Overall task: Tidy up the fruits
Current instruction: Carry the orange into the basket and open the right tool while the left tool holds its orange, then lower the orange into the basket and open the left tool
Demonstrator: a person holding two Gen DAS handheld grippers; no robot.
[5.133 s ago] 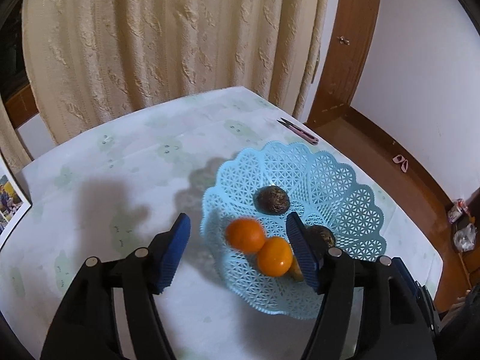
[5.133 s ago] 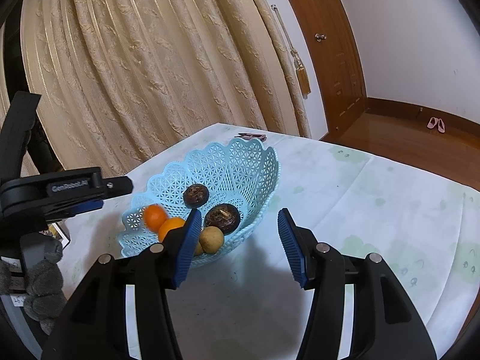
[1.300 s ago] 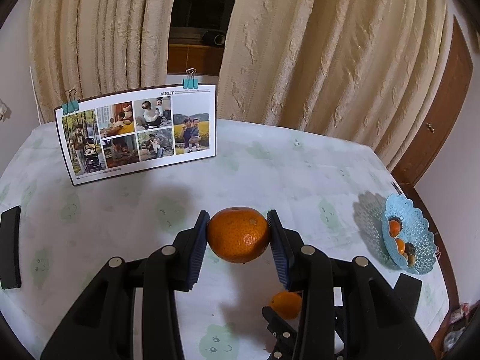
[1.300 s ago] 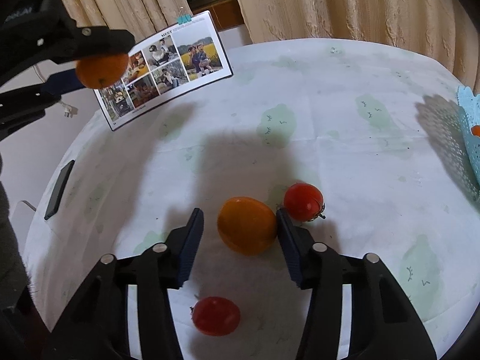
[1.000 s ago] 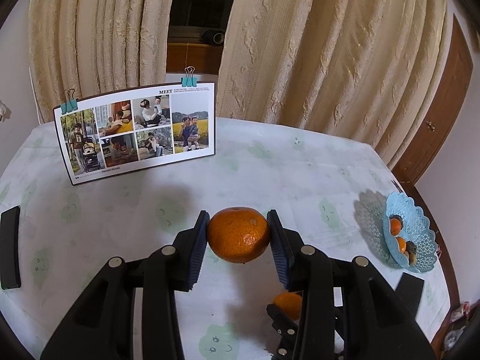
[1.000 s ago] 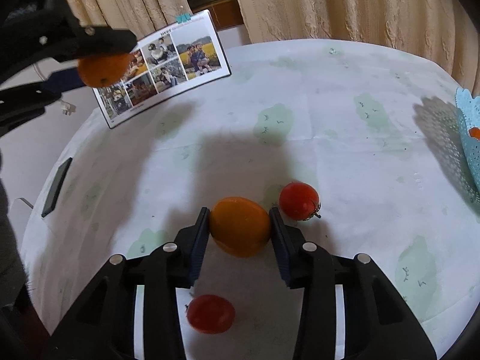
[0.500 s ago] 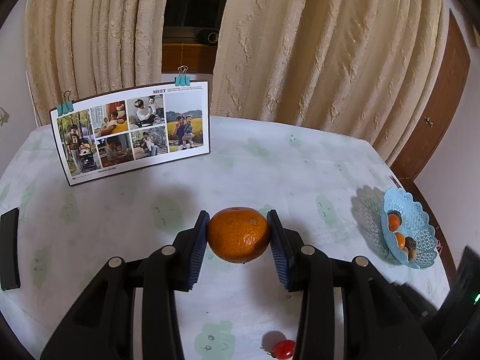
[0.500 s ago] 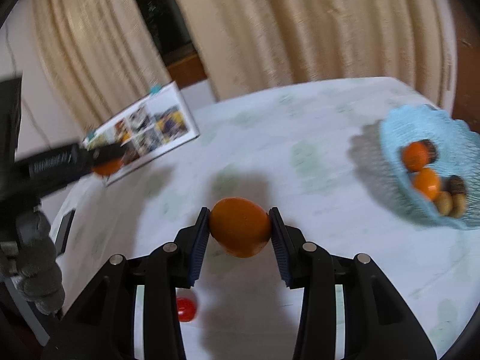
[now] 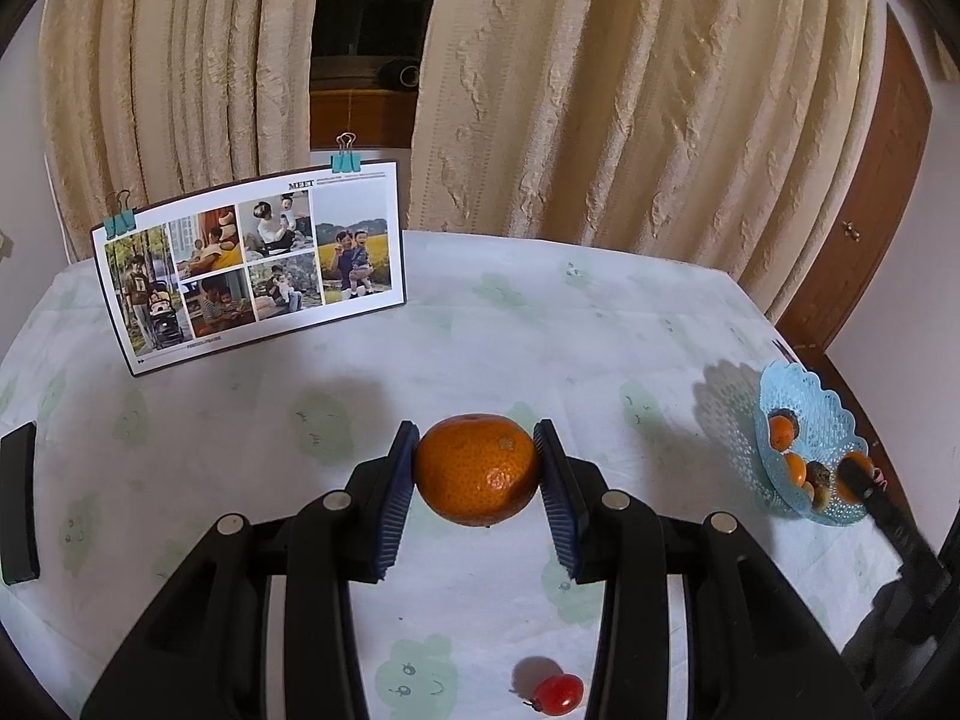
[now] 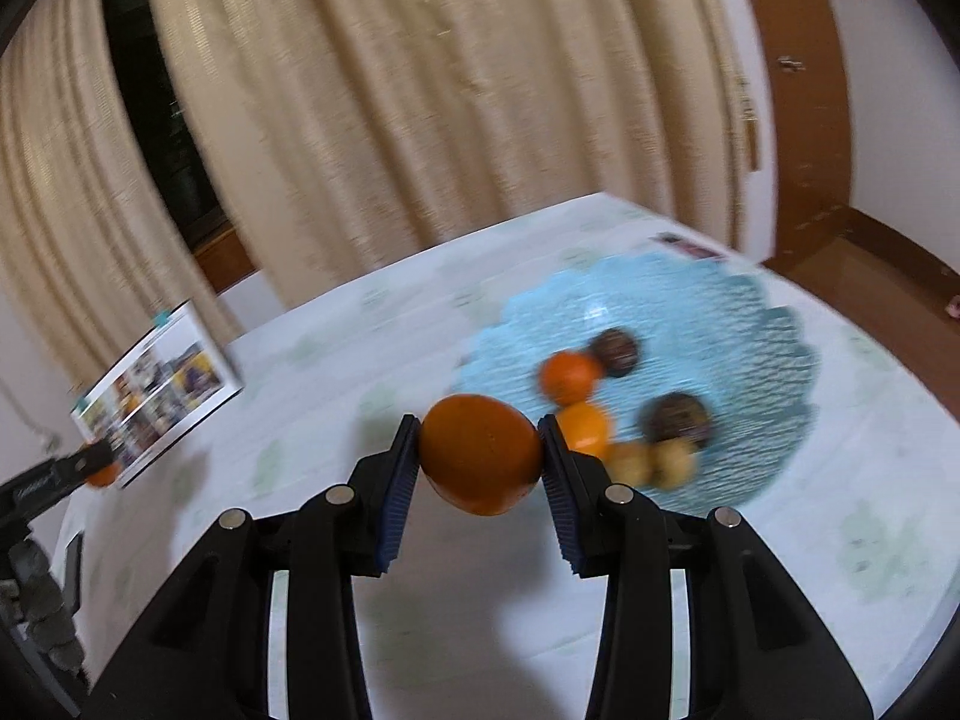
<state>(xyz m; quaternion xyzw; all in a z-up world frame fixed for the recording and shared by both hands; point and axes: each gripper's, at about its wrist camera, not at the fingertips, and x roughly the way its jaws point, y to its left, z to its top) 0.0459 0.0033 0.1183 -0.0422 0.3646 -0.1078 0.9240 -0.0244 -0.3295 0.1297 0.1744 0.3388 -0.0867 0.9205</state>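
My left gripper (image 9: pixel 477 468) is shut on a mandarin (image 9: pixel 476 469) and holds it above the middle of the table. My right gripper (image 10: pixel 479 455) is shut on a smooth orange fruit (image 10: pixel 480 453) and holds it just left of the light blue lattice basket (image 10: pixel 738 312). The basket holds two small oranges (image 10: pixel 567 375), dark round fruits (image 10: pixel 678 417) and yellowish ones. In the left wrist view the basket (image 9: pixel 825 399) sits at the far right edge, with my right gripper's arm (image 9: pixel 894 525) reaching over it. A red tomato (image 9: pixel 558 693) lies on the cloth below my left gripper.
A photo board (image 9: pixel 252 276) with clips stands at the back left of the table. A black flat object (image 9: pixel 18 504) lies at the left edge. Beige curtains hang behind. A small tool (image 10: pixel 687 247) lies behind the basket. A wooden door (image 9: pixel 864 210) is at the right.
My right gripper closed on the orange fruit, lifted it off the table and swung right toward the basket. My left gripper holds the mandarin nearly still.
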